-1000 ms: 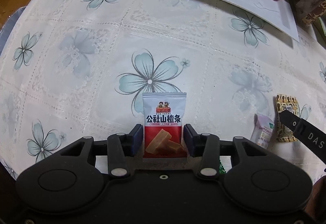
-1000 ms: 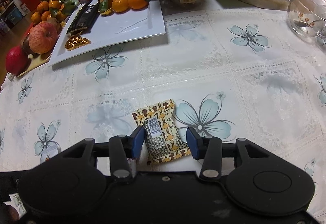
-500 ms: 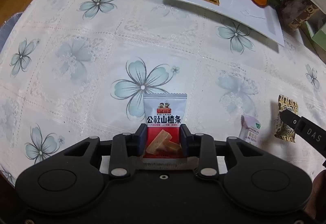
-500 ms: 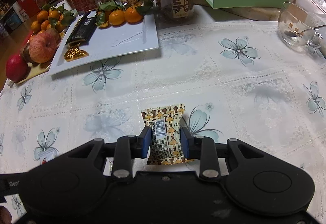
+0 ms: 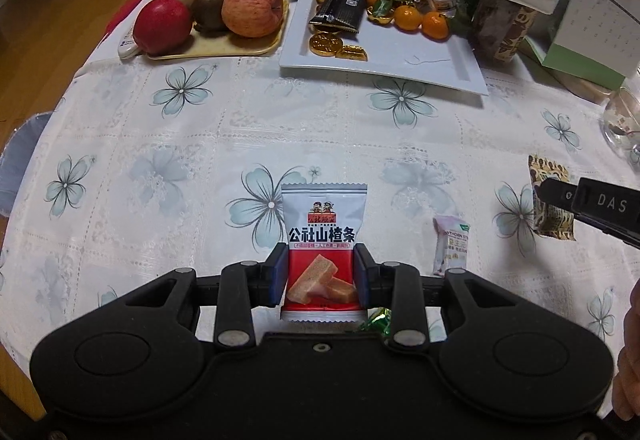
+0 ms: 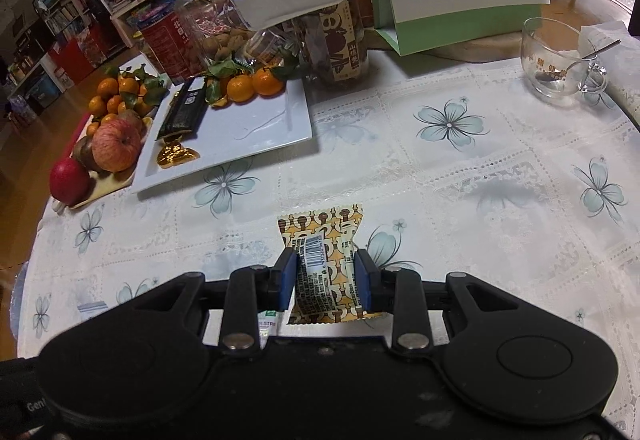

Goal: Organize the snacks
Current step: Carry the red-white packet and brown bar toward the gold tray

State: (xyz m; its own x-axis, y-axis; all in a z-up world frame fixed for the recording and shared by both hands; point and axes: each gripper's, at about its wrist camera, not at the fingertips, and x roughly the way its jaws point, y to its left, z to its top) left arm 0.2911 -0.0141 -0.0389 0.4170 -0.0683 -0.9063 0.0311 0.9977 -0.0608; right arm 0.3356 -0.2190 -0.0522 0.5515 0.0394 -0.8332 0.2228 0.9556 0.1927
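Glossy plastic-looking tablecloth (image 5: 360, 128), lace-patterned

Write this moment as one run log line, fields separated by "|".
left gripper: shut on hawthorn packet | right gripper: shut on patterned packet | both packets clear of tablecloth

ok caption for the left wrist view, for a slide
Left tongs grip a white-and-red hawthorn snack packet above the floral tablecloth, white plate beyond.

A white and red snack packet (image 5: 323, 248), printed with black characters and pictured bars, is held upright above the surface. A yellow and brown patterned packet (image 6: 326, 264), barcode side up, is likewise pinched. A small pale packet (image 5: 452, 245) is seen lying flat on the surface between them.
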